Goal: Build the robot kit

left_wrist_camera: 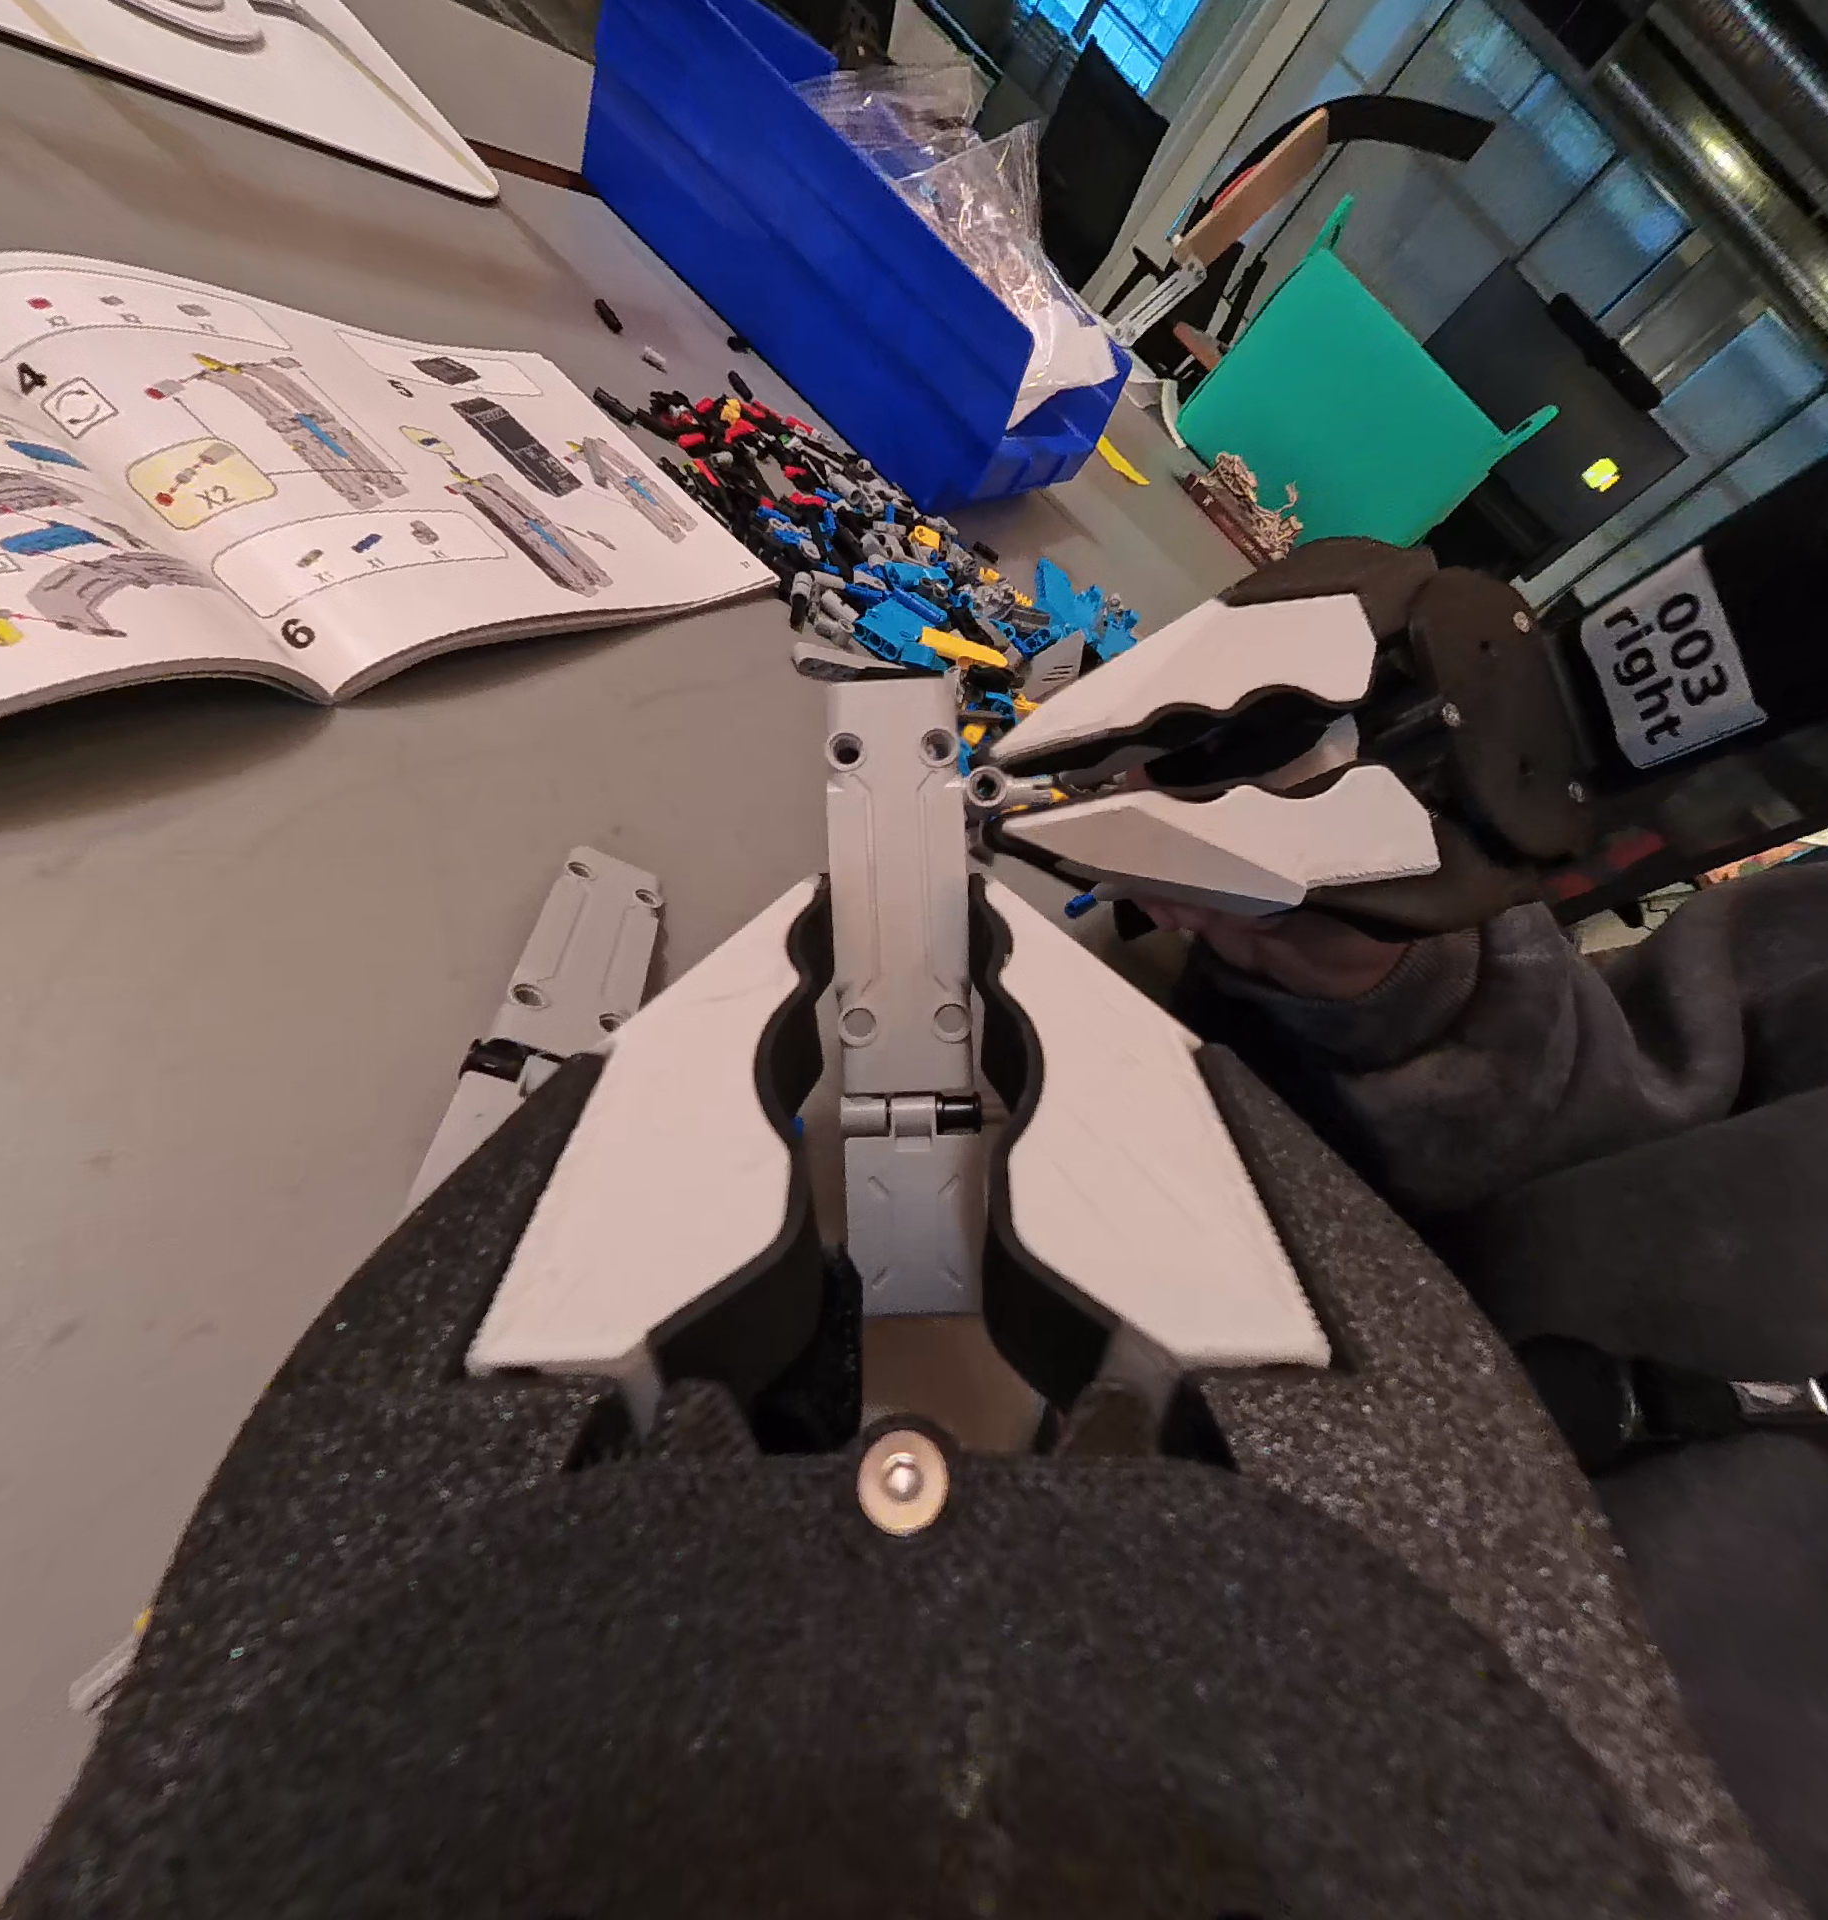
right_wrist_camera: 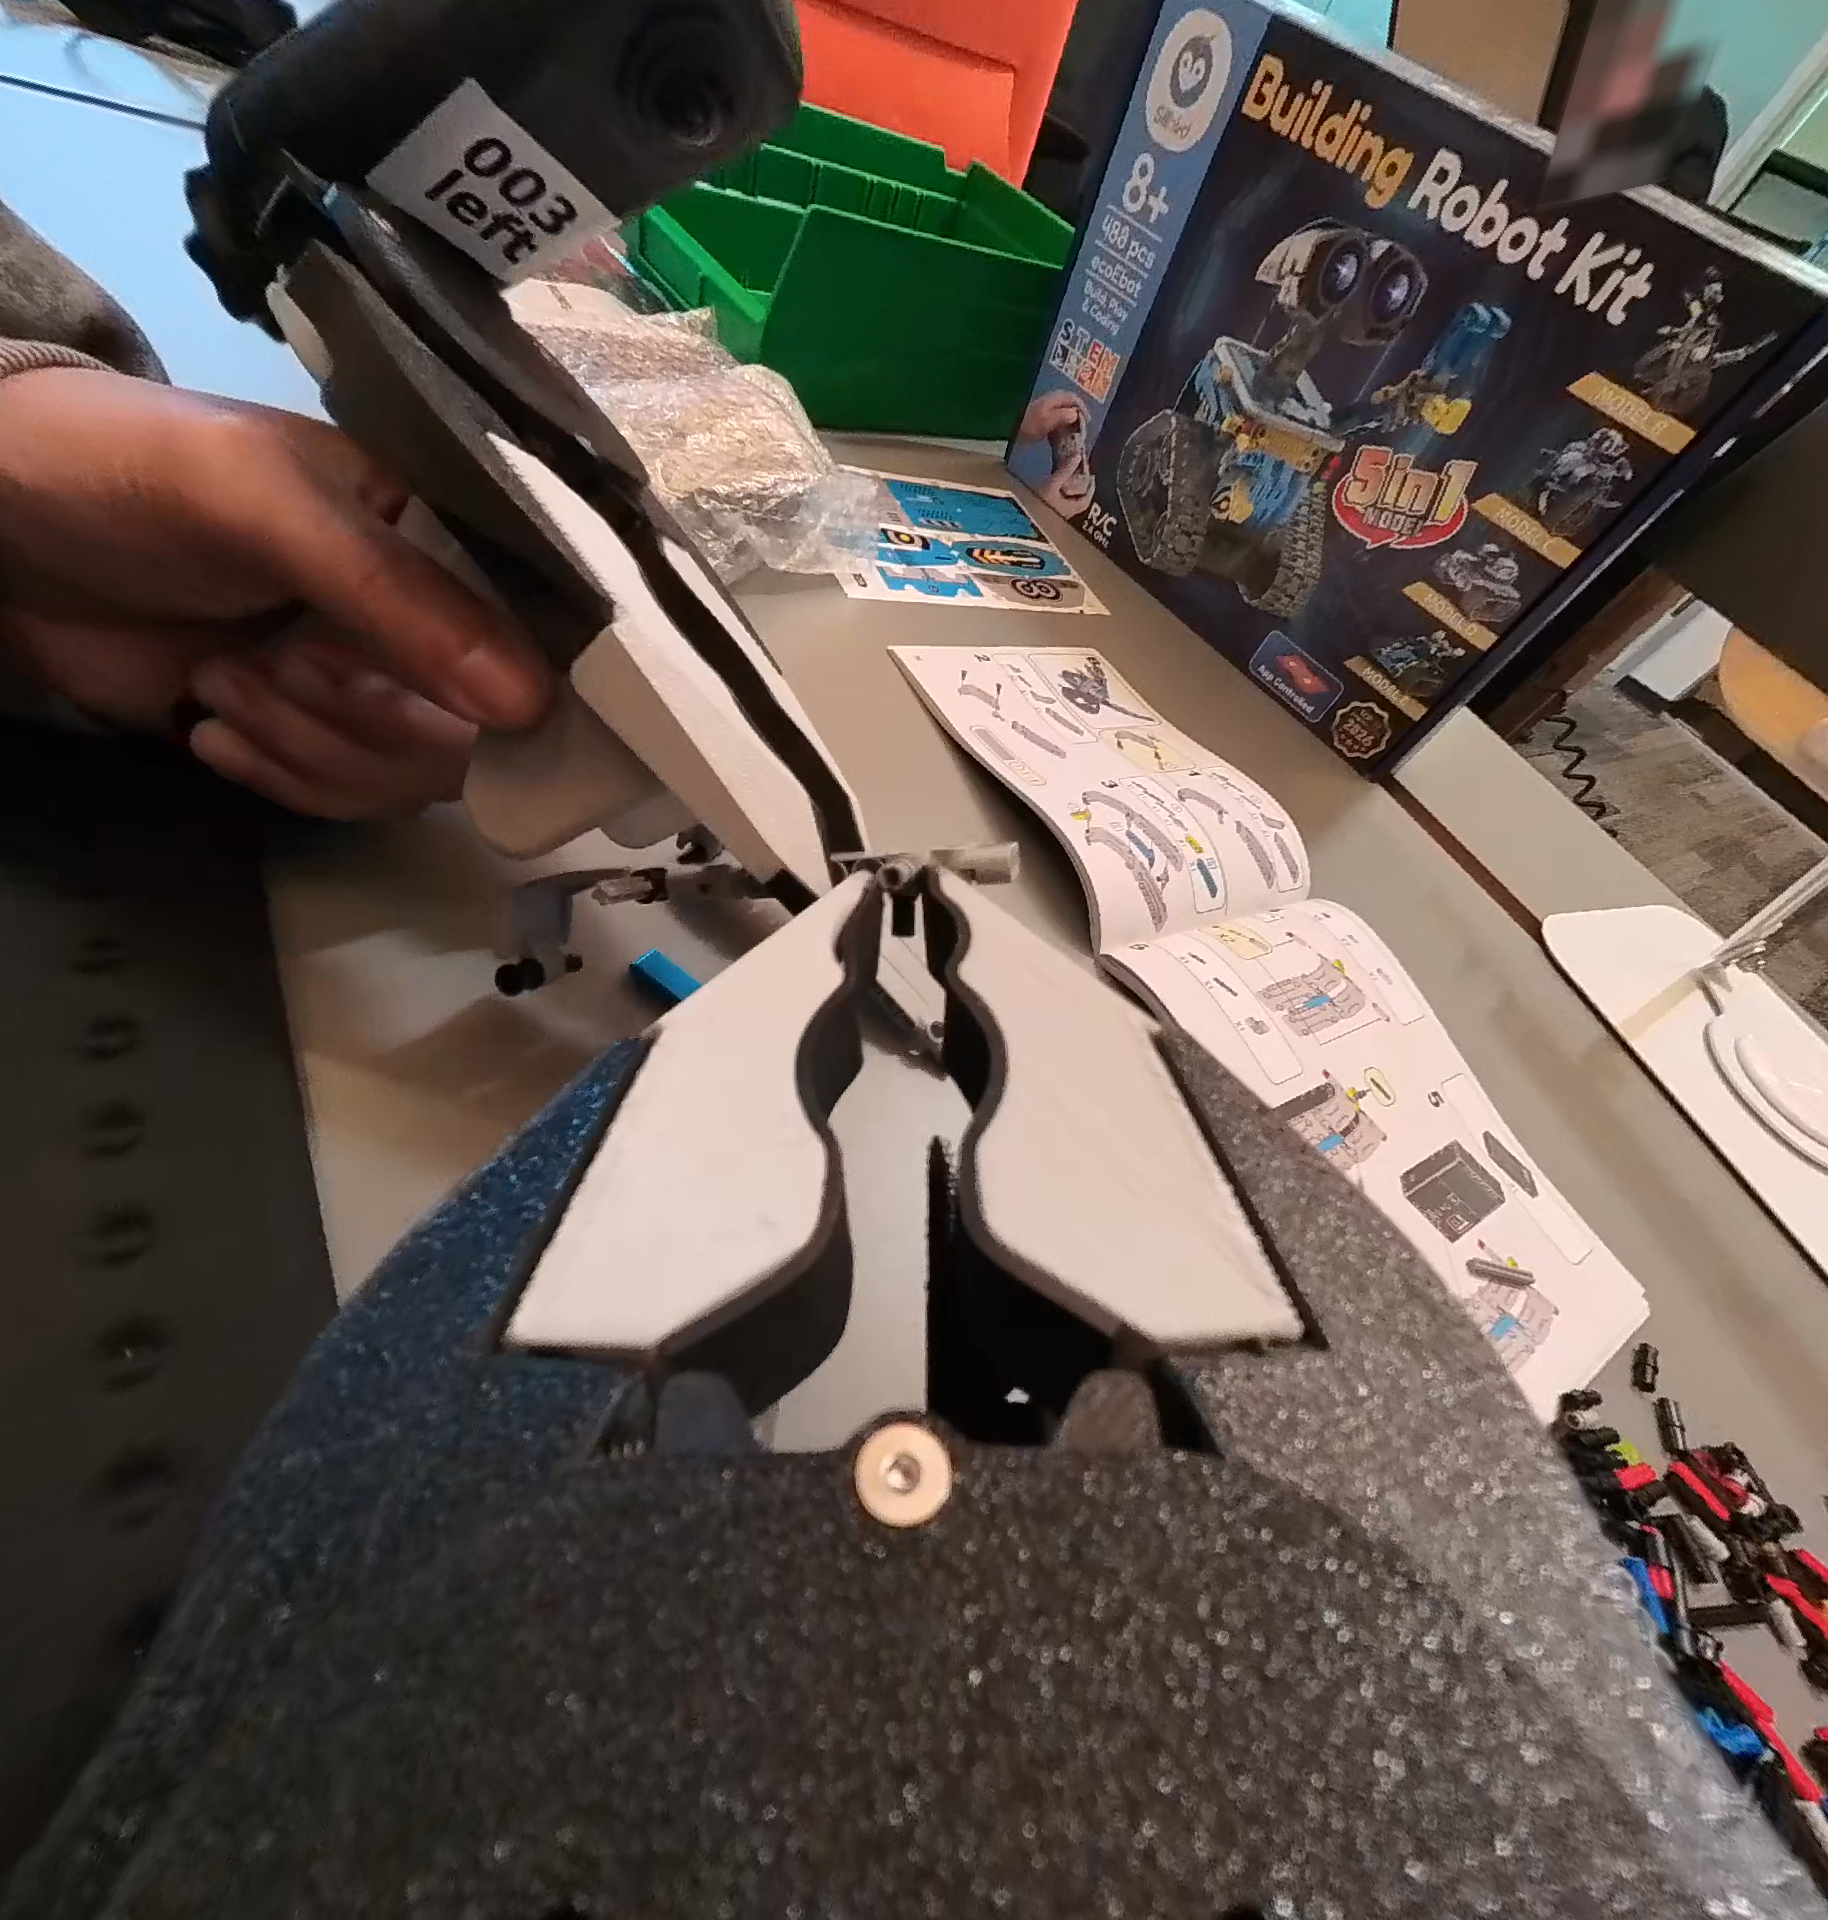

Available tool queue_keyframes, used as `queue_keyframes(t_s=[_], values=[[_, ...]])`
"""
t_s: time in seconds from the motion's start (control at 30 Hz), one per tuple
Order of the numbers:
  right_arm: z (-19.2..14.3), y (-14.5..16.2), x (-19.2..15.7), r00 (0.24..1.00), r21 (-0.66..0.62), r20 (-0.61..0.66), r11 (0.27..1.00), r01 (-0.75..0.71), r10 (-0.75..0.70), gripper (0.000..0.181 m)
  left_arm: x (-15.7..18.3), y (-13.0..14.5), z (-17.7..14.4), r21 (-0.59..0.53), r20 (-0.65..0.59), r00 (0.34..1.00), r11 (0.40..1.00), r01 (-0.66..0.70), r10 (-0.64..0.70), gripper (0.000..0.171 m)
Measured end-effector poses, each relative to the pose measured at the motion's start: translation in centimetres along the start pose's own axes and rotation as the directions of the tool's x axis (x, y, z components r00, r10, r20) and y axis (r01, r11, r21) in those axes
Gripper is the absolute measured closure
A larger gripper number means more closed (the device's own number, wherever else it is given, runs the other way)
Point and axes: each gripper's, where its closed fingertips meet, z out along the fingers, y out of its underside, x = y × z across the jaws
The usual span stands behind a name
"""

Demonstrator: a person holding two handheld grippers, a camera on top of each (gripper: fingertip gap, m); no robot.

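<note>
My left gripper (left_wrist_camera: 894,883) is shut on a long grey hinged panel (left_wrist_camera: 894,831) that stands up between its fingers above the grey table. My right gripper (left_wrist_camera: 988,795) comes in from the right in the left wrist view and is shut on a small grey pin connector (left_wrist_camera: 988,787), held against the panel's upper right edge. In the right wrist view my right gripper (right_wrist_camera: 899,883) pinches the same grey pin connector (right_wrist_camera: 897,871), right beside the left gripper's white finger (right_wrist_camera: 702,727). A second grey panel (left_wrist_camera: 577,956) lies flat on the table to the left.
An open instruction booklet (left_wrist_camera: 318,499) lies on the table (left_wrist_camera: 266,1039) at left. A pile of small black, red, blue and yellow parts (left_wrist_camera: 889,561) lies ahead. A blue bin (left_wrist_camera: 816,270) with plastic bags stands behind. A kit box (right_wrist_camera: 1409,395), green bins (right_wrist_camera: 868,301), a sticker sheet (right_wrist_camera: 962,551) and a bare hand (right_wrist_camera: 214,592) show in the right wrist view. My left and right fingertips are right by each other.
</note>
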Motion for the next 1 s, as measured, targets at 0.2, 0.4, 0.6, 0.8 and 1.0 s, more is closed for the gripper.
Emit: queue_keyframes(t_s=[0.2,0.4,0.6,0.8,1.0], values=[[-0.1,0.1,0.6,0.999,-0.009,-0.015,0.999,-0.033,0.033,0.176,0.0,-0.2,0.0,0.014,-0.025,0.999,0.999,0.037,-0.037,0.141],[-0.7,0.8,2.9,0.987,-0.011,-0.092,0.991,-0.135,0.134,0.176,-0.4,-2.2,-1.4,0.143,-0.043,0.996,0.986,0.083,-0.077,0.123],[-1.7,0.9,5.1,0.955,0.044,-0.148,0.967,-0.252,0.256,0.177,1.2,-1.7,-1.5,0.113,-0.075,0.995,0.992,-0.064,0.073,0.119],[-3.0,-0.9,5.6,0.934,0.186,-0.084,0.926,-0.327,0.347,0.177,1.3,-1.1,-1.2,0.063,-0.192,0.978,0.993,0.099,-0.085,0.117],[-3.0,-1.7,4.8,0.955,0.198,-0.081,0.943,-0.266,0.286,0.177,2.7,-0.1,-0.5,-0.013,-0.267,0.959,0.996,0.089,-0.089,0.133]])
